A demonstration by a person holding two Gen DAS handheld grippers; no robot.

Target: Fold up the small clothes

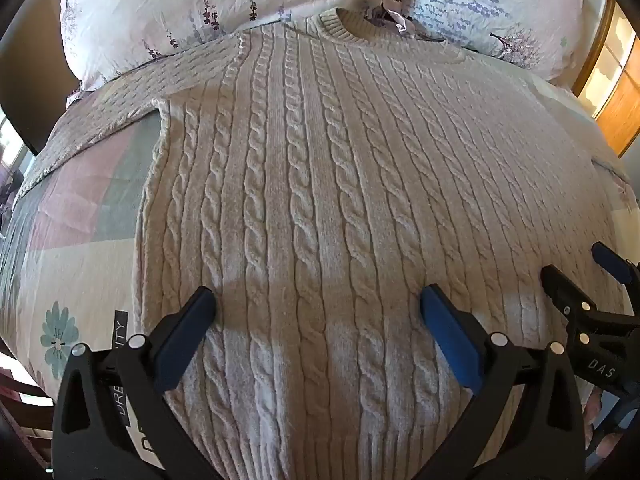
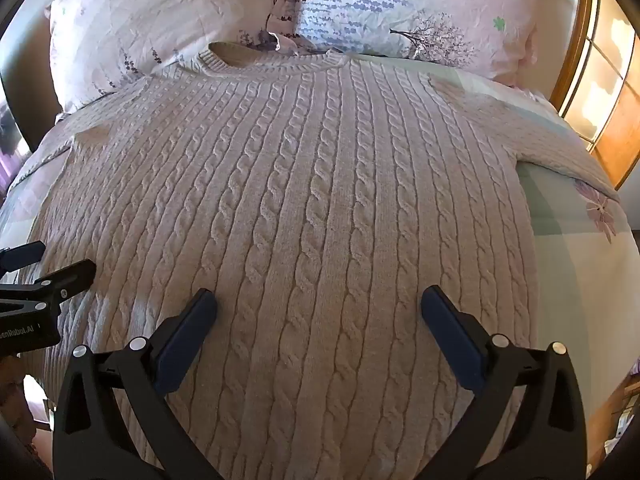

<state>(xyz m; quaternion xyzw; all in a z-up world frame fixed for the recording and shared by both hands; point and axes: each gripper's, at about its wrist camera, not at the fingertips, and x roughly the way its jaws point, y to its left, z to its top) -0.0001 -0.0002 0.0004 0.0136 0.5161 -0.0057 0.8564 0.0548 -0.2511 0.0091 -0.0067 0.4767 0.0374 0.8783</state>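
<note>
The cable-knit sweater (image 1: 320, 200) lies flat on the bed (image 1: 80, 208), collar toward the pillows (image 2: 160, 20), unfolded; left gripper (image 1: 318, 304) and right gripper (image 2: 319, 304), both spread wide and empty, probably next pinch a sleeve.

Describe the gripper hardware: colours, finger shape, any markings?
Both alike: the left gripper and right gripper have black plastic wishbone-shaped frames with round silver pivot bolts. The fingers are flat, dark-blue rectangular pads. White lettering runs along the black frames, only partly readable. No cables or sleeves show.
</note>
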